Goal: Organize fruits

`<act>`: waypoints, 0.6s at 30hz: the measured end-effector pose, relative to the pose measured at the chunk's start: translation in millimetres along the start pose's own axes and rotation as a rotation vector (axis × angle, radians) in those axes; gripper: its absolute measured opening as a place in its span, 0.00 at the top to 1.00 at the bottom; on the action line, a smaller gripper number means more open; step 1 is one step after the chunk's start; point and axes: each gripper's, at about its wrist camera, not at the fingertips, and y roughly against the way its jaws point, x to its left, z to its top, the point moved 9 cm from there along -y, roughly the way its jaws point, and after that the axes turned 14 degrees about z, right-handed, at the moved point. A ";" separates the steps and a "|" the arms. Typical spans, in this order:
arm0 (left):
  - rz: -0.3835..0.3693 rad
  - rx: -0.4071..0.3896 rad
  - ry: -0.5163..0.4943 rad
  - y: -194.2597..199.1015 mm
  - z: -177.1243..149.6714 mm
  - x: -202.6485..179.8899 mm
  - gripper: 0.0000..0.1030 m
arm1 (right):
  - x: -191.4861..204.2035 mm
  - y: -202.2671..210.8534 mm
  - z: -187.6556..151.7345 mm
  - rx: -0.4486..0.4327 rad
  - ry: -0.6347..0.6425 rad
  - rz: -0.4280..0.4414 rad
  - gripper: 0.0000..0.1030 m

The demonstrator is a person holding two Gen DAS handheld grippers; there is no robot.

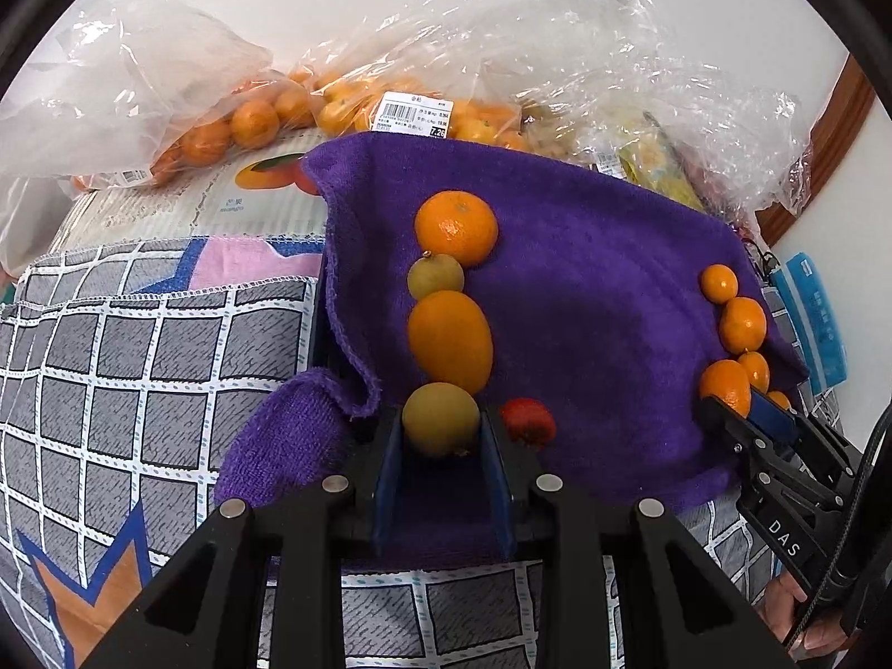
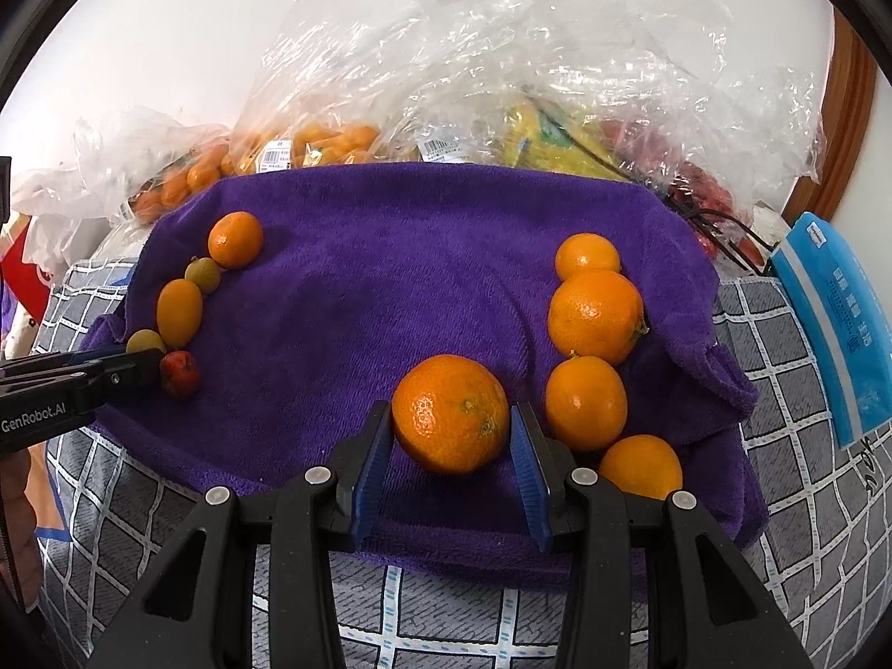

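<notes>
Setting: a purple towel (image 2: pixel 390 279) spread over a grey checked blanket (image 1: pixel 139 362); clear plastic bags (image 2: pixel 502 56) of fruit are piled along its far edge against a white wall
Left gripper (image 1: pixel 440 435): blue-padded fingers closed on a small yellow-green fruit (image 1: pixel 440 418) at the near end of the left row; the fruit sits between the pads, touching both
Left row: running away from the gripper, a long oval orange fruit (image 1: pixel 450 340), a second small yellow-green fruit (image 1: pixel 435 277), then a round orange (image 1: pixel 456 227), each touching the next; a small red fruit (image 1: pixel 528 422) lies just beside the right finger
Right gripper (image 2: pixel 450 435): fingers clamped on a large orange (image 2: pixel 450 413), one blue pad on each side of it; the orange is near the front middle of the towel, just left of the right row
Right row: four oranges in a line along the towel's right side; the farthest is small (image 2: pixel 587 256), then a big one (image 2: pixel 595 316), a medium one (image 2: pixel 585 402), and the nearest (image 2: pixel 641 465) beside the right finger
Right edge: a blue packet (image 2: pixel 836 323) lies on the blanket, clear of the towel
Person: a hand (image 1: pixel 803 619) holds the right gripper's handle, seen from the left camera
</notes>
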 end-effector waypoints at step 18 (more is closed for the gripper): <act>-0.022 -0.071 -0.006 47.4 -5.4 -0.5 0.51 | 12.8 40.2 7.2 -0.049 0.012 -0.022 0.42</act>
